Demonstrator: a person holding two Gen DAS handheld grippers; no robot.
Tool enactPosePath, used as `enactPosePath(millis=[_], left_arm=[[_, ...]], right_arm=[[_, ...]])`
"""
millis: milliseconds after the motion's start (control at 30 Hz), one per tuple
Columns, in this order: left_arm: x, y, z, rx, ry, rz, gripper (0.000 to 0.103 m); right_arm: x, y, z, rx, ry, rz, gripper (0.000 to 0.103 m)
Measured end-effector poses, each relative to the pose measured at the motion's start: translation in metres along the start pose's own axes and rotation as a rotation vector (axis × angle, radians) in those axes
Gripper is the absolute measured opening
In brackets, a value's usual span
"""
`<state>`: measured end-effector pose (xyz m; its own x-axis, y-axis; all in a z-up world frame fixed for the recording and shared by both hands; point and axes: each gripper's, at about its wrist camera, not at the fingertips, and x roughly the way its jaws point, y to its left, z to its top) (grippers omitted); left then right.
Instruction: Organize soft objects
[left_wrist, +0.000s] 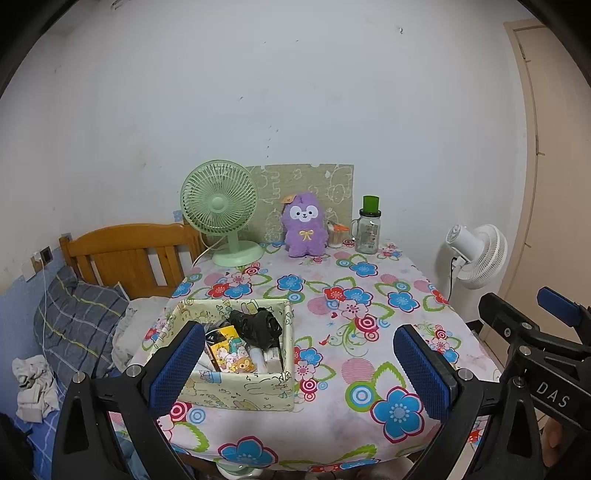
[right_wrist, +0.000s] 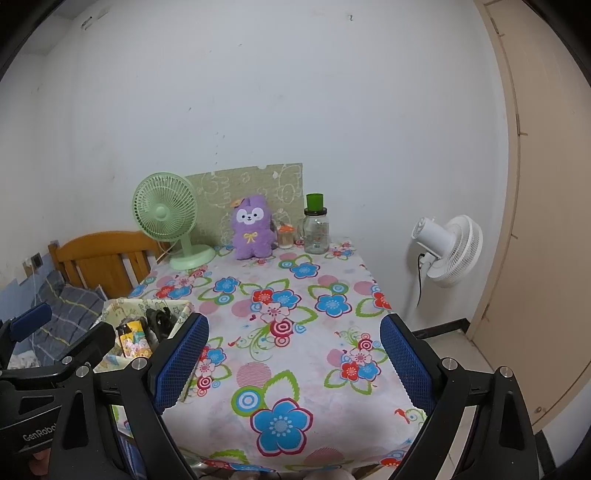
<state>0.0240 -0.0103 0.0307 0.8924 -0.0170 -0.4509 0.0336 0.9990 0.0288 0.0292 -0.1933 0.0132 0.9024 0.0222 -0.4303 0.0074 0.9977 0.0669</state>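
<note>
A purple plush toy (left_wrist: 304, 229) sits upright at the back of the flowered table (left_wrist: 332, 376), also in the right wrist view (right_wrist: 252, 228). A cream patterned fabric box (left_wrist: 236, 354) stands at the table's front left, holding a black soft bundle (left_wrist: 256, 325), a cartoon packet and small items; it also shows in the right wrist view (right_wrist: 146, 325). My left gripper (left_wrist: 301, 369) is open and empty above the table's front edge, its left finger by the box. My right gripper (right_wrist: 293, 363) is open and empty above the front edge, to the right of the box.
A green desk fan (left_wrist: 221, 214) stands back left, a glass jar with green lid (left_wrist: 368, 230) and a small swab container (left_wrist: 336, 236) back right. A white floor fan (left_wrist: 476, 254) stands right of the table. A wooden bed with pillow (left_wrist: 77, 317) lies left.
</note>
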Motion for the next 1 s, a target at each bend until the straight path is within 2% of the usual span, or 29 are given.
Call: enactPosePath(millis=[1000], left_arm=[[0.0024,0.0000,-0.0007,0.002,0.002,0.003,0.103]], right_arm=[[0.0009,-0.0001,-0.0004,-0.002,0.003,-0.004,0.096]])
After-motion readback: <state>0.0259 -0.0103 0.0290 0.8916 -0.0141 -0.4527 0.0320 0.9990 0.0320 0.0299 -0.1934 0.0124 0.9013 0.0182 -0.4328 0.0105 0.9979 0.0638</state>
